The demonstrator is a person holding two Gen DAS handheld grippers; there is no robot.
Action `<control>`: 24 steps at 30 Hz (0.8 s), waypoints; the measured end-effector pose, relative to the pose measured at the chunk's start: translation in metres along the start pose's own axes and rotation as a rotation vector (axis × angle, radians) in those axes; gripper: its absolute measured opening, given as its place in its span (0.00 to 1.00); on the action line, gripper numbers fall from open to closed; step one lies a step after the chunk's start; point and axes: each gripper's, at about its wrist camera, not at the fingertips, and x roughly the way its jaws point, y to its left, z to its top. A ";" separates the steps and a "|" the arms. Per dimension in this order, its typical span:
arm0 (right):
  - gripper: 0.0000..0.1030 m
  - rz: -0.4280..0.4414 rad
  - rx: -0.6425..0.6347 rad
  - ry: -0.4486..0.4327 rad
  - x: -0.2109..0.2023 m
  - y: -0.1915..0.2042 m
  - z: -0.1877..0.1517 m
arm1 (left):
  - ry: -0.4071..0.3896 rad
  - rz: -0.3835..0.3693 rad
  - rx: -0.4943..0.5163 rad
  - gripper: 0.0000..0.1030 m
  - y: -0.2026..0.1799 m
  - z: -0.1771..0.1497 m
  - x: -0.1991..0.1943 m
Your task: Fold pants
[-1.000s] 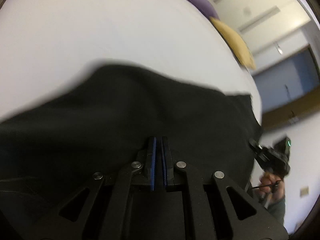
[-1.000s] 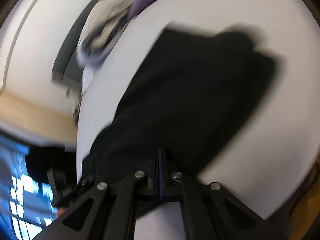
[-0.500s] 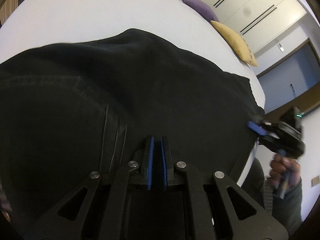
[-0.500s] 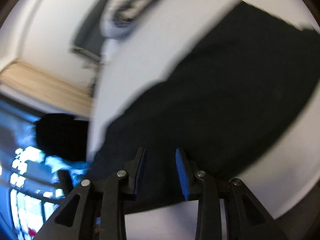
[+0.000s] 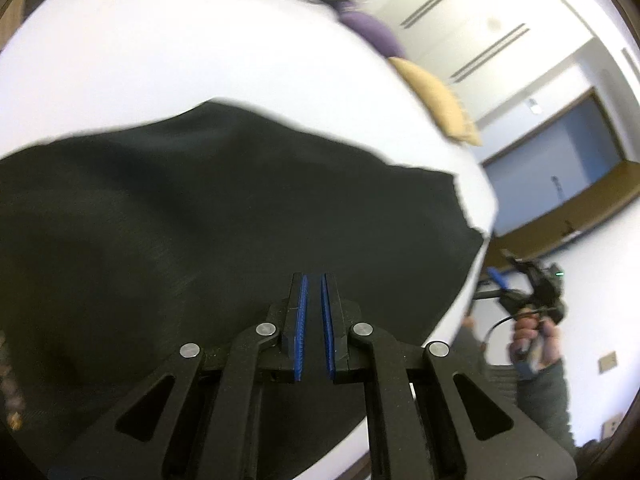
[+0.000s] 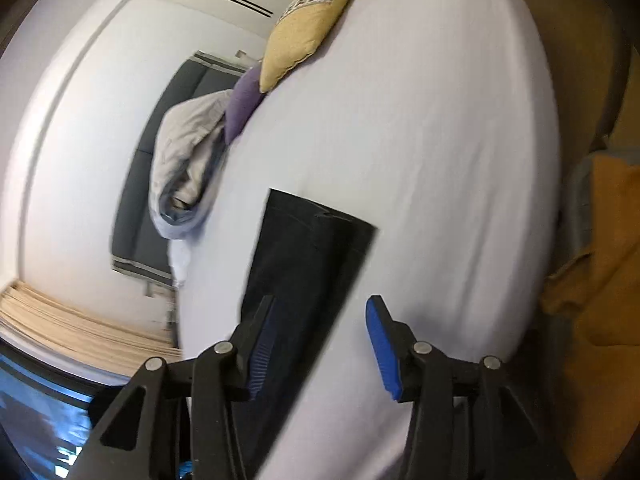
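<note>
Black pants (image 5: 224, 216) lie spread flat on a white bed (image 5: 160, 60). In the right wrist view they show as a long dark strip (image 6: 304, 264) on the sheet (image 6: 420, 140). My left gripper (image 5: 313, 280) sits low over the pants near their front edge; its blue pads stand a narrow gap apart with no cloth between them. My right gripper (image 6: 320, 308) is wide open and empty, raised above the near end of the pants. It also shows in the left wrist view (image 5: 520, 280), held in a hand off the bed's right corner.
A yellow cushion (image 6: 308, 24), a purple cushion (image 6: 242, 100) and a crumpled grey-white bundle (image 6: 188, 160) lie at the far end of the bed. Orange cloth (image 6: 600, 260) sits off the bed's right side. A dark headboard and white wall stand behind.
My right gripper opened, let go of the pants and pulled back off the bed. The pants settled flat. My left gripper's pads parted slightly and it drew back a little.
</note>
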 end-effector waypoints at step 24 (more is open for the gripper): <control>0.12 0.052 0.111 0.009 0.051 -0.017 0.016 | 0.192 -0.268 -0.206 0.07 0.063 0.026 0.086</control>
